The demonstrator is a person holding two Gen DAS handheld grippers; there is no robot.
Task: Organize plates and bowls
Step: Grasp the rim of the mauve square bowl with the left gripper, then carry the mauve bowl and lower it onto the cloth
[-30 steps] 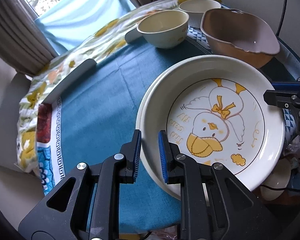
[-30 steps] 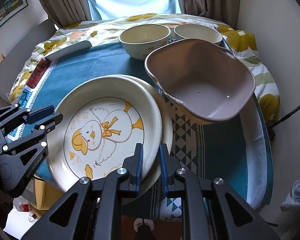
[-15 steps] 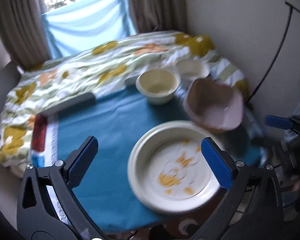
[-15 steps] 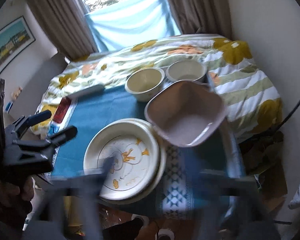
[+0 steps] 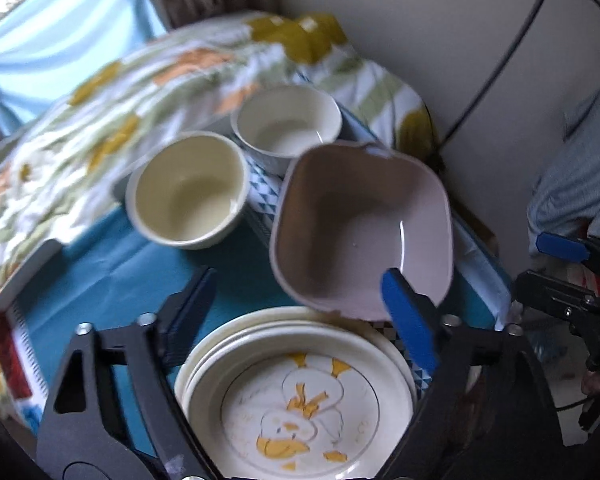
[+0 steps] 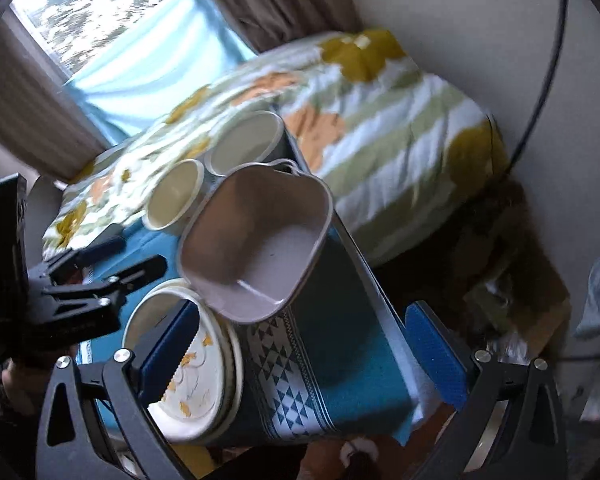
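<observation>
Three bowls are being shown on the worktop [image 5: 100,264], which is being covered by a teal cloth: from left to right in the left wrist view, a cream bowl [image 5: 188,196], a white bowl [image 5: 286,124] behind it, and a larger pinkish-grey squared bowl [image 5: 360,224]. Two plates are being counted in a stack [image 5: 296,396] at the near edge, the upper one being decorated with a yellow duck drawing and the lower one being seen only as a rim; whether a third is lying beneath cannot be told. The squared bowl's near rim is being seen overlapping the stack's far edge, and whether it is resting on it cannot be made out. The left gripper [image 5: 300,312] is being held above the stack with its fingers spread wide and nothing between them; those fingers have just been closing a little from their widest. The right gripper [image 6: 308,344] is being held with its fingers spread fully apart, likewise holding nothing, the plates and patterned cloth being seen beyond the gap. Both views are being blurred by motion. The stack's near edge is being cut off by the left gripper's body, and a floral quilt [image 6: 380,120] is being seen behind the worktop, beneath a curtained window [image 6: 100,20].
</observation>
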